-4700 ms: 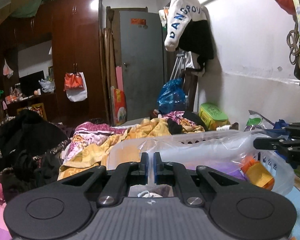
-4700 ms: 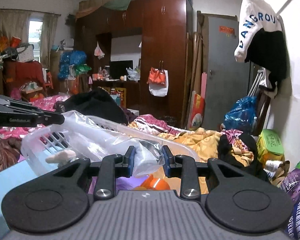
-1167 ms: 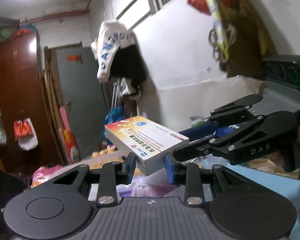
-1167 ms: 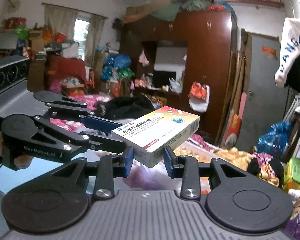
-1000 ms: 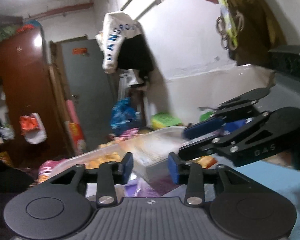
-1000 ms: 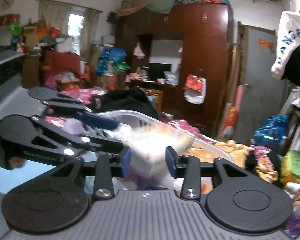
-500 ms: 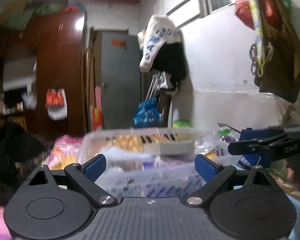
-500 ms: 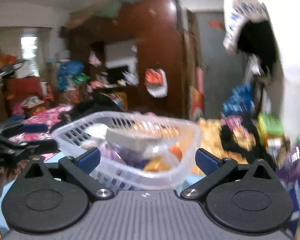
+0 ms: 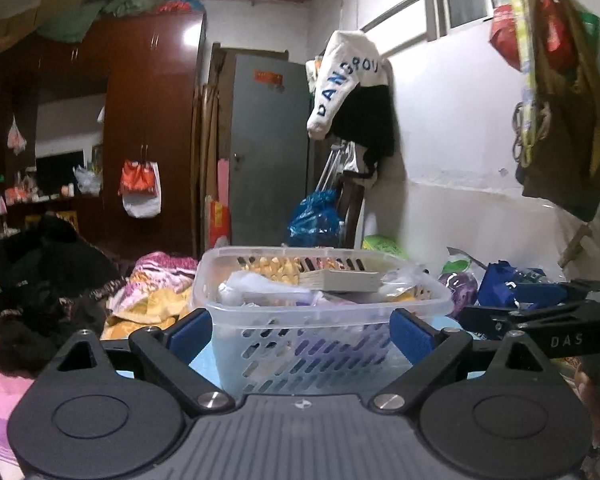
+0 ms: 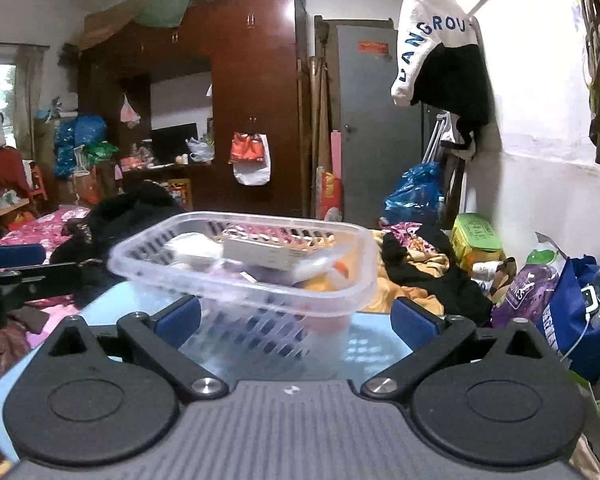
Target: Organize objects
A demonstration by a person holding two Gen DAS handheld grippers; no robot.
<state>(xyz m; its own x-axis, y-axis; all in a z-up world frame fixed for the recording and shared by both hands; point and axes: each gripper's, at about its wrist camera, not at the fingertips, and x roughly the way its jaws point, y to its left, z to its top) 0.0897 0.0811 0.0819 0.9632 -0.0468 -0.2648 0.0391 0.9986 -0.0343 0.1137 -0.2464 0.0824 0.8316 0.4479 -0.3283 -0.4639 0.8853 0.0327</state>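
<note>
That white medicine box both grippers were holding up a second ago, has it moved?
Yes. The flat white medicine box has gone down: then it was level with the grey door, now it lies inside the clear plastic basket, well below it.

I read "DAS" on the black right gripper (image 9: pixel 512 308) at my left view's edge, and blue "DANGROU" down the hanging white fabric sleeve (image 9: pixel 342 84).

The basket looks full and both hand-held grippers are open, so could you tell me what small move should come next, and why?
Probably draw both back: the box already lies in the basket, and the left hand-held gripper and right hand-held gripper are open and hold nothing.
</note>
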